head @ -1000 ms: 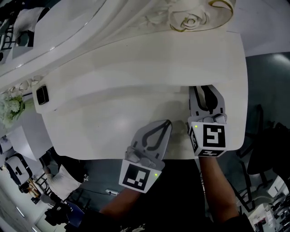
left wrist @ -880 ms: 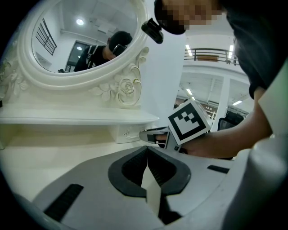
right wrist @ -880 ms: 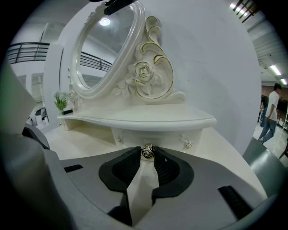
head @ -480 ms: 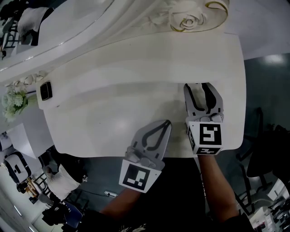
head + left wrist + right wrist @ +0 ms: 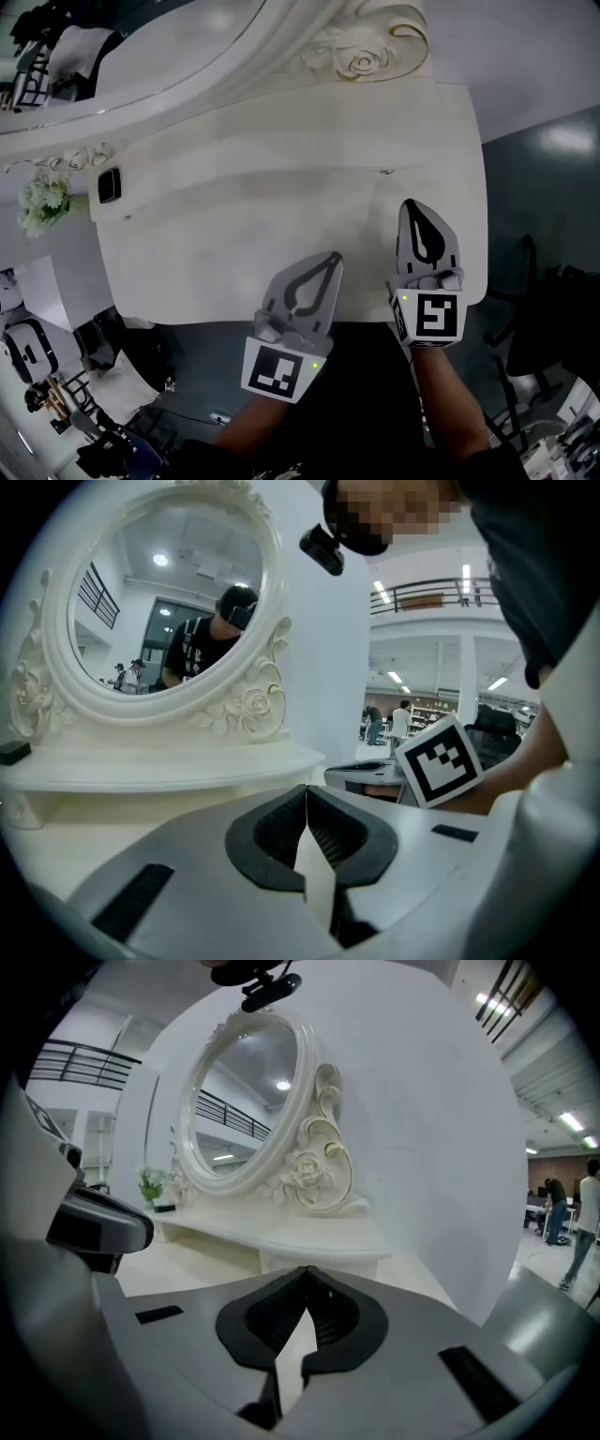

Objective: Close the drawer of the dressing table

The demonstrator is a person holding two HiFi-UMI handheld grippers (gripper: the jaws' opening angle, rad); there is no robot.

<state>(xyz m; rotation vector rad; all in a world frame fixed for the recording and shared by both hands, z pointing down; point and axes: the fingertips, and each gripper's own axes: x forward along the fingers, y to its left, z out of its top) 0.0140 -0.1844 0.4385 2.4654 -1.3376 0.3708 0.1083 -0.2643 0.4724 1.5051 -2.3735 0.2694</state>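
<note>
The white dressing table [image 5: 234, 253] fills the head view. Its raised tier [image 5: 281, 141] carries a small drawer on the right whose front [image 5: 314, 1262] looks flush under the shelf, with a tiny knob [image 5: 385, 172]. My right gripper [image 5: 411, 206] hovers over the tabletop a short way in front of that drawer, jaws shut with nothing between them [image 5: 307, 1271]. To its left, my left gripper [image 5: 334, 255] hangs near the table's front edge, also shut and empty [image 5: 306, 789]. Neither gripper touches the drawer.
An oval mirror in a carved white frame [image 5: 361, 61] stands on the tier. At the tier's left end are a small black object [image 5: 110, 184] and a white flower bunch [image 5: 42, 202]. Dark floor [image 5: 544, 187] lies right of the table.
My right gripper drew back from the tier toward the table's front edge and its open jaws shut. The left gripper kept almost the same place.
</note>
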